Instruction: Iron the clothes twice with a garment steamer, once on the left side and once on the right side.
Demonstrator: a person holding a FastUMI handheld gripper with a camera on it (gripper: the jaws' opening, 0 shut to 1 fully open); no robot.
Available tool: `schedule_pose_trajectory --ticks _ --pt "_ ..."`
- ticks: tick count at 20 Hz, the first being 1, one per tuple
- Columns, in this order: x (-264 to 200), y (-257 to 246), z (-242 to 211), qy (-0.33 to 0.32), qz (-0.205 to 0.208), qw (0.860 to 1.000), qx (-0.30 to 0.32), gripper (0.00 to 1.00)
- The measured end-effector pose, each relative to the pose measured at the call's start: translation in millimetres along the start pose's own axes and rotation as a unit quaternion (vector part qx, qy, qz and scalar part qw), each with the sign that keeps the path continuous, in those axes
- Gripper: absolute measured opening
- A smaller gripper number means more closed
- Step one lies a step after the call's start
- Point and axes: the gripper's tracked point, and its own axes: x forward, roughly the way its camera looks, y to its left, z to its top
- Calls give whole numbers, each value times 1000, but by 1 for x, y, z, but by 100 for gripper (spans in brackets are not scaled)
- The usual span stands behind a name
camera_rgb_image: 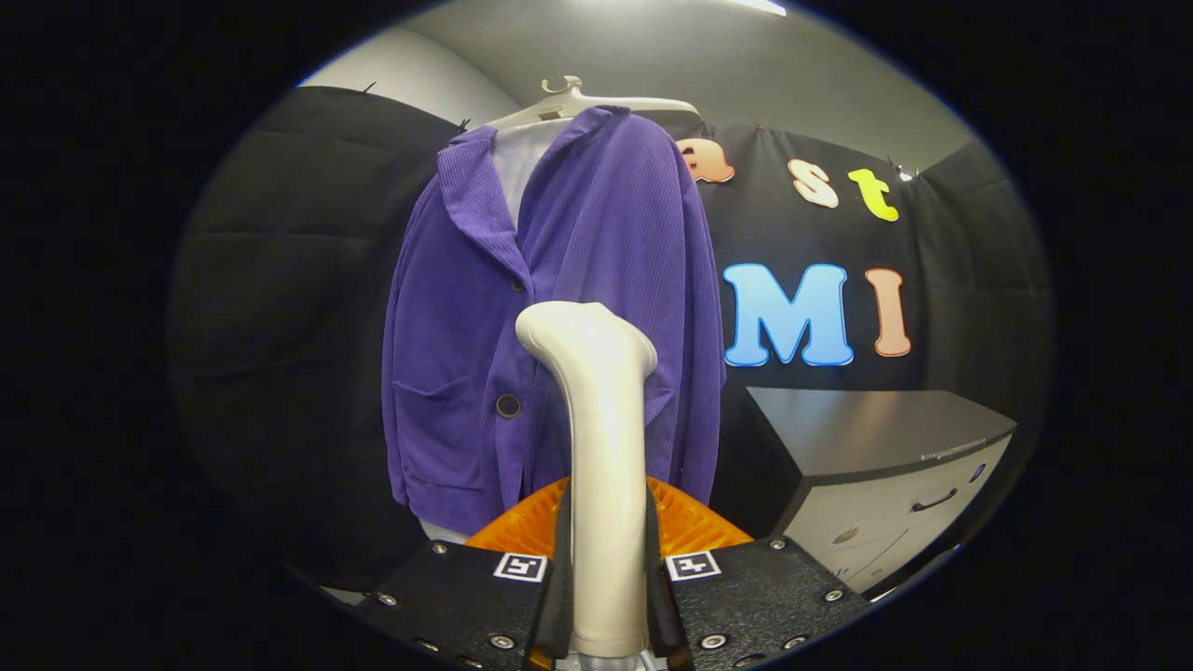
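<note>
A purple corduroy jacket [559, 308] hangs on a white hanger [578, 101] in front of the black cloth wall, its front facing me, with dark buttons down the middle. My gripper [608, 578] is shut on the handle of a white garment steamer [604, 438], both fingers pressing its sides. The steamer stands upright between the fingers, and its bent head rises ahead of them in front of the jacket's middle, right of the button line. I cannot tell if the head touches the fabric.
A cabinet [876, 466] with a dark top and pale drawers stands to the right of the jacket, close to the fingers. Black cloth wall lies behind and to the left of the jacket.
</note>
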Motion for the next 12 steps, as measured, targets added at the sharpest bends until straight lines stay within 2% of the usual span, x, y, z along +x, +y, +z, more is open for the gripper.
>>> schedule_pose_trajectory --ticks 6,12 --pt "-8 2 -38 17 5 1000 -8 32" --pt "-11 0 -99 73 0 997 2 32"
